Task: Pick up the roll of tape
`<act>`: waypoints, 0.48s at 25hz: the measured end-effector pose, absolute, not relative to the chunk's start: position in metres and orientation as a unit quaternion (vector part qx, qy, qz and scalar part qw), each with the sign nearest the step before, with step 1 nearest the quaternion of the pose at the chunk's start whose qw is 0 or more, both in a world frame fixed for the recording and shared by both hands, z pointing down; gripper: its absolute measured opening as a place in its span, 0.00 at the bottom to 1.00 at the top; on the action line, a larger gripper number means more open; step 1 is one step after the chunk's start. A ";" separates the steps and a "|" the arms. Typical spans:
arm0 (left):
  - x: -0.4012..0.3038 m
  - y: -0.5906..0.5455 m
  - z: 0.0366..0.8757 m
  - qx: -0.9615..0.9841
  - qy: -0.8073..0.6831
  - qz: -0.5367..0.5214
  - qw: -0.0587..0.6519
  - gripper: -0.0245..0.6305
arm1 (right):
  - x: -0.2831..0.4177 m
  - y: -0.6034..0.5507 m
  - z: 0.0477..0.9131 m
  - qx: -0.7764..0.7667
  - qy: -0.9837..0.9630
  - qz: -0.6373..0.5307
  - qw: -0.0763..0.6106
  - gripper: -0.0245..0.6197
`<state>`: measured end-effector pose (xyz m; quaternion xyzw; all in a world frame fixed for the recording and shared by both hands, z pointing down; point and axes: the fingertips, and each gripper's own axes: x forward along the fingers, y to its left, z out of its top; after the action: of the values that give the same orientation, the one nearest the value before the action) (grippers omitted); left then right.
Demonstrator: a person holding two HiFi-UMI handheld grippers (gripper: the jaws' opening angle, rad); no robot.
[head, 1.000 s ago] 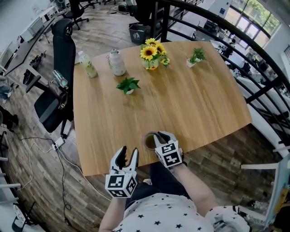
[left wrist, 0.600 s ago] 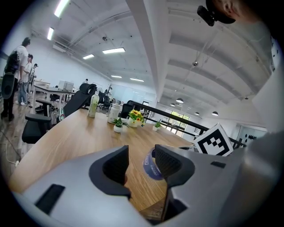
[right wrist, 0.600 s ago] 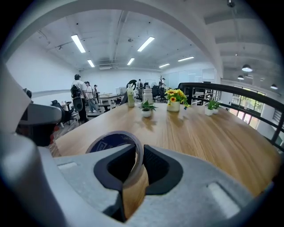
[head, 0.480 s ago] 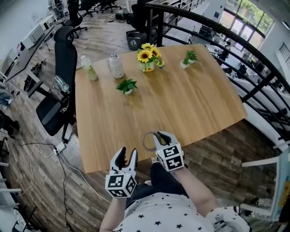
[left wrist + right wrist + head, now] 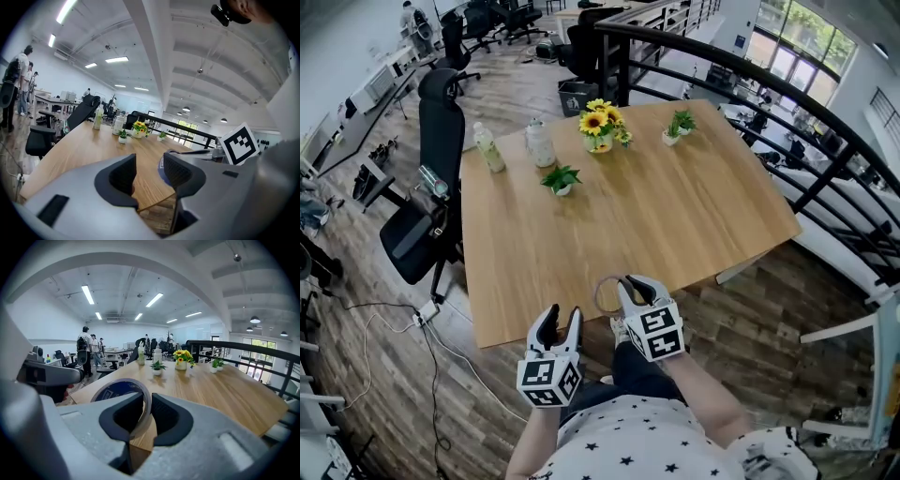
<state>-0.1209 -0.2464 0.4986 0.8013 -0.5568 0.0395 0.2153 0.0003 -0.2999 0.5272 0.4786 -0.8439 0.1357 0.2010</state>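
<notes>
There is one roll of tape (image 5: 117, 391): a thin, pale tan ring with a dark blue printed inner core. It sits in the grey plastic right gripper (image 5: 147, 416). The jaws are closed on the ring's wall, with one black pad inside the hole and the other against the outer face. In the head view the ring hangs just over the near edge of the table, left of the right gripper (image 5: 630, 284), and stands roughly upright.

There are two grippers, each bearing one cube with black-and-white square markers. The left gripper (image 5: 149, 173) has its two dark, ribbed pads apart with nothing between them. It hangs just off the table's near edge, beside the right one.

The one table (image 5: 675, 216) is broad, with a smooth light wood top of straight grain and rounded corners. Five things stand along its far side:
- one bunch of yellow sunflowers (image 5: 600, 125) in a small pot
- two small green potted plants (image 5: 562, 178) (image 5: 675, 127)
- two bottles, one slim and clear with pale green contents (image 5: 489, 148), the other squat and whitish (image 5: 541, 142)

One black mesh-backed office chair (image 5: 441, 169) stands at the table's left side on a floor of grey-brown planks.
</notes>
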 end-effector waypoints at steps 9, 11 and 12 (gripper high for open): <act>-0.120 -0.216 0.481 0.806 -0.558 0.027 0.198 0.30 | 0.002 -0.259 0.502 0.484 -0.849 0.114 0.181 0.14; -0.120 -0.211 0.477 0.807 -0.557 0.025 0.195 0.30 | 0.003 -0.250 0.497 0.485 -0.849 0.109 0.177 0.14; -0.120 -0.208 0.476 0.808 -0.556 0.024 0.193 0.30 | 0.003 -0.246 0.494 0.486 -0.850 0.106 0.175 0.14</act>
<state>-0.1197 -0.2083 0.4757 0.8078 -0.5563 0.0235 0.1934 0.0029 -0.2462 0.4941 0.4863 -0.8495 0.1062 0.1747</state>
